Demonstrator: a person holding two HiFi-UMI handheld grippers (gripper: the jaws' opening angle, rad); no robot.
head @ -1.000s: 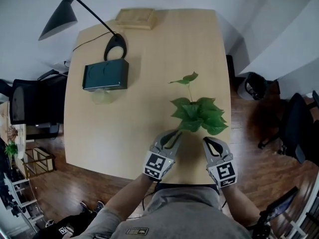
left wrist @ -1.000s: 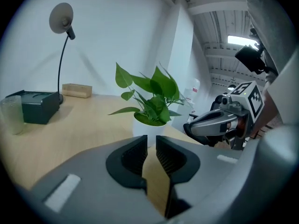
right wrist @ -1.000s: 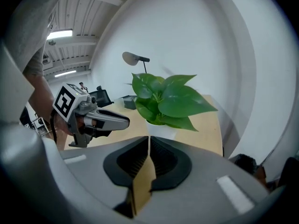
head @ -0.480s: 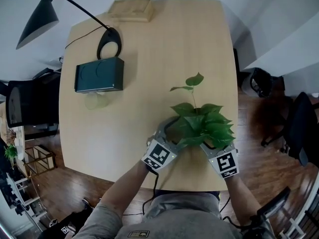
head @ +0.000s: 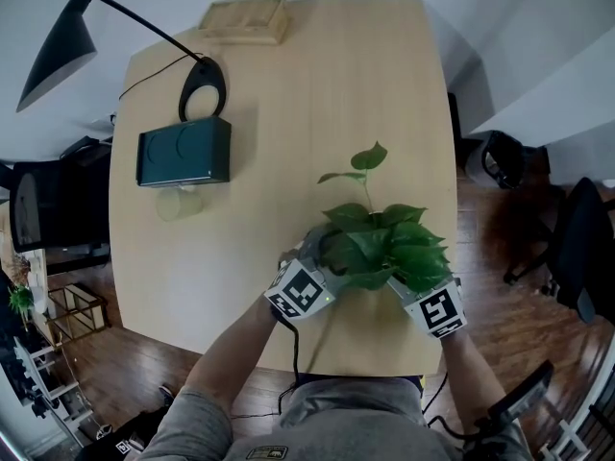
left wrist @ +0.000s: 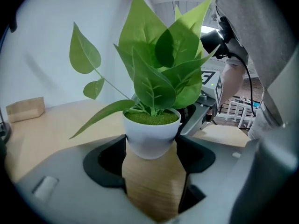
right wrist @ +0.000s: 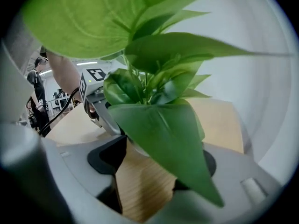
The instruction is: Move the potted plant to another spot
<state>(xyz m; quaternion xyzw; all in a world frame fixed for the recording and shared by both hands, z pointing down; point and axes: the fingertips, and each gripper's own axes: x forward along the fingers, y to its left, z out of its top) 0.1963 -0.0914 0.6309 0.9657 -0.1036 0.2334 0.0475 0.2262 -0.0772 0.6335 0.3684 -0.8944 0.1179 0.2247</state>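
A potted plant (head: pixel 377 243) with broad green leaves stands near the front right of the light wooden table (head: pixel 288 113). Its white pot (left wrist: pixel 150 136) sits between the tips of my left gripper (left wrist: pixel 153 146), whose wide-spread jaws have just been closing a little, and its sides meet the pads. My right gripper (right wrist: pixel 163 157) reaches in from the opposite side, jaws wide and just closing slightly. A big leaf (right wrist: pixel 163 139) hides most of the pot (right wrist: pixel 134 146) there, so contact is unclear. In the head view the leaves cover the right jaws, and only the marker cube (head: pixel 440 309) shows.
A dark green box (head: pixel 184 152) lies at the table's left, with a clear round dish (head: pixel 178 203) in front of it. A black desk lamp (head: pixel 58 51) stands on its base (head: pixel 203 86) behind the box. A wooden block (head: pixel 242 19) sits at the far edge. Office chairs (head: pixel 577 248) flank the table.
Both grippers moved forward from near the table's front edge to either side of the plant. Their jaws were shut then and now stand spread around the pot.
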